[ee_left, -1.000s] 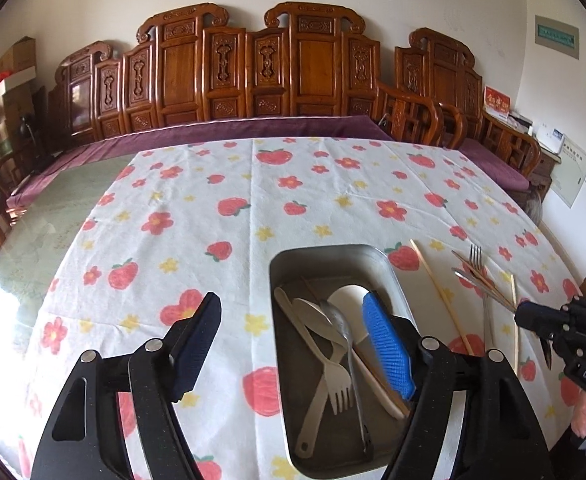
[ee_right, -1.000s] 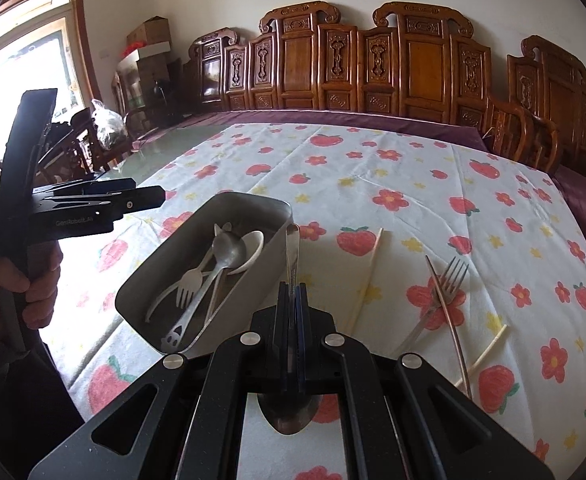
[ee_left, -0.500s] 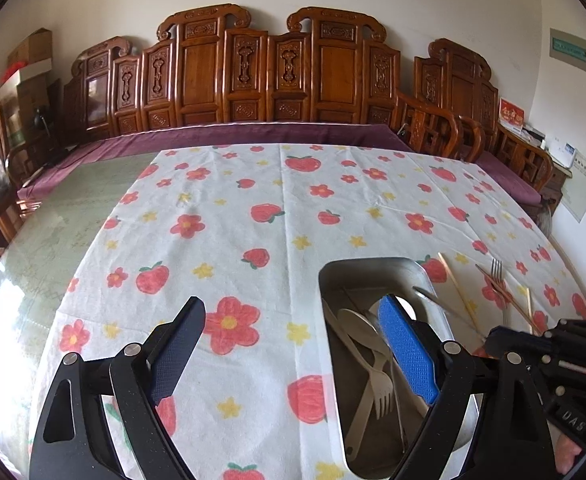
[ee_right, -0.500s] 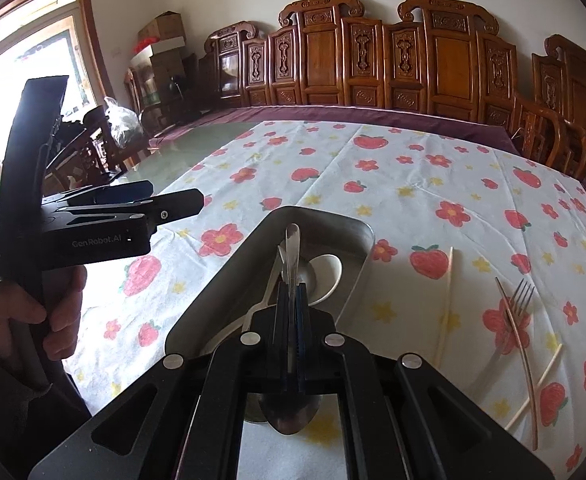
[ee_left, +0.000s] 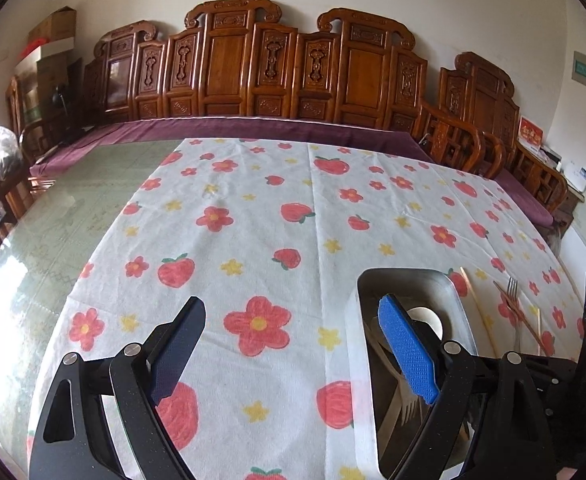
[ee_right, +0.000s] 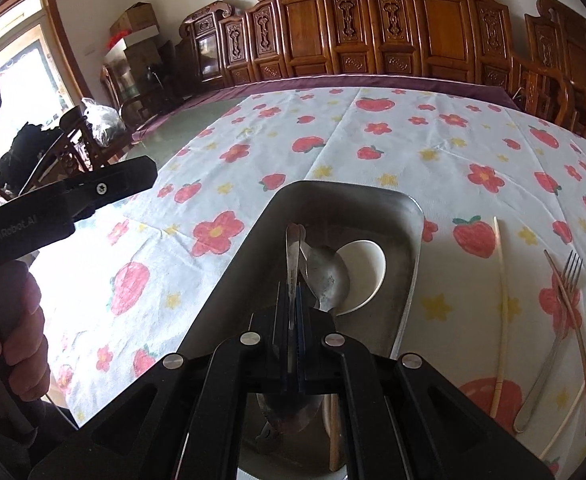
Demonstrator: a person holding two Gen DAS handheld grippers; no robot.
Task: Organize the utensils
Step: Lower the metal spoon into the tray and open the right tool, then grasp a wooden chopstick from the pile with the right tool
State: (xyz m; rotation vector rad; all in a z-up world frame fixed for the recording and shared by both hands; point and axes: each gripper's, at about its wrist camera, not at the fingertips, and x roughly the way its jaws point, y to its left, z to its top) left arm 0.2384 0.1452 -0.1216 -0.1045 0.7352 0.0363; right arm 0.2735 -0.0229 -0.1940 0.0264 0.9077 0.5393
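My right gripper (ee_right: 292,294) is shut on a metal spoon (ee_right: 292,252), handle pointing forward, bowl under the gripper body, held over the steel tray (ee_right: 411,216). The tray holds a metal spoon (ee_right: 327,276), a white spoon (ee_right: 367,276) and forks. My left gripper (ee_left: 289,344) is open and empty above the tablecloth, left of the tray (ee_left: 459,300); its right finger (ee_left: 407,354) overlaps the tray. A fork (ee_right: 555,334) and chopsticks (ee_right: 501,300) lie on the cloth right of the tray.
A white tablecloth with strawberries and flowers (ee_left: 261,220) covers the table. Carved wooden chairs (ee_left: 277,68) line the far side. The left gripper's body (ee_right: 53,208) shows at the left of the right wrist view.
My right gripper has carried the spoon left and forward from beside the tray to over it. My left gripper has shifted left, away from above the tray.
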